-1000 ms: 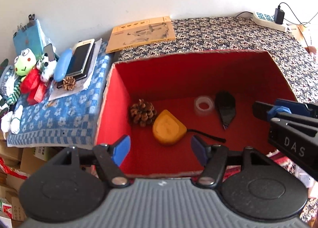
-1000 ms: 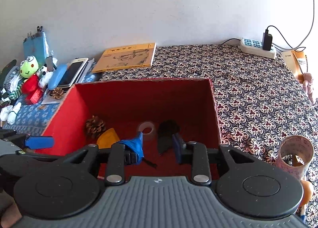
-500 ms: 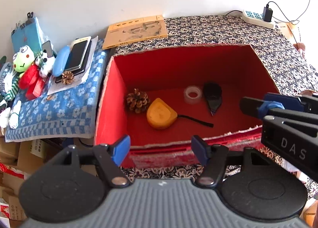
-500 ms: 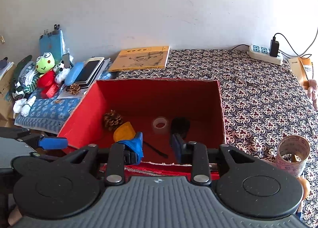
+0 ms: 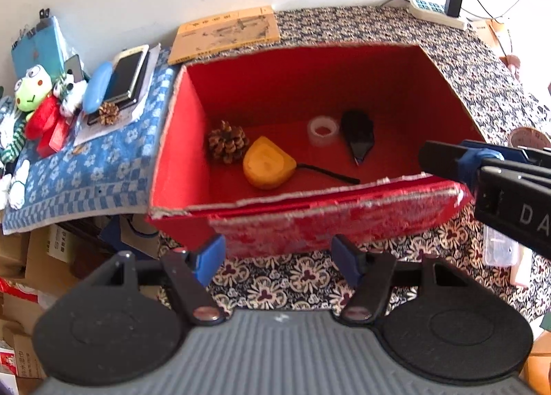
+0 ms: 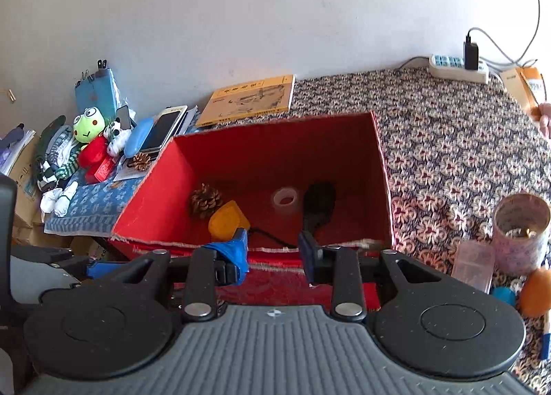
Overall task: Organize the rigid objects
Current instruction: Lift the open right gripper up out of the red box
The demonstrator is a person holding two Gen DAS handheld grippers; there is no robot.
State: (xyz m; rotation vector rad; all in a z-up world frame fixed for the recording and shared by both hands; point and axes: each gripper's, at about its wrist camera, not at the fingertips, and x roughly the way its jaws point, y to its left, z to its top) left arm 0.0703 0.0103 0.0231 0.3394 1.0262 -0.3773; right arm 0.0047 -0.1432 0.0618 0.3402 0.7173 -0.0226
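Note:
A red open box [image 5: 344, 222] [image 6: 384, 188] stands on the patterned table. Inside lie a pine cone [image 5: 227, 142] [image 6: 206, 200], a yellow tape measure [image 5: 267, 162] [image 6: 227, 222] with a black strap, a clear tape roll [image 5: 322, 130] [image 6: 285, 199] and a black pointed object [image 5: 358, 136] [image 6: 318, 204]. My left gripper [image 5: 279, 259] is open and empty in front of the box's near wall. My right gripper [image 6: 273, 250] is open and empty at the near wall too; it shows from the side in the left wrist view [image 5: 482, 167].
A blue cloth [image 5: 86, 171] left of the box holds plush toys [image 5: 38, 102], phones [image 5: 129, 76], a blue case and a small pine cone [image 5: 108, 112]. A yellow booklet [image 6: 249, 99] and power strip [image 6: 458, 68] lie behind. A patterned cup [image 6: 520, 233], plastic case and orange object sit right.
Both grippers have pulled back from over the box to in front of its near wall. The objects in the box have not moved.

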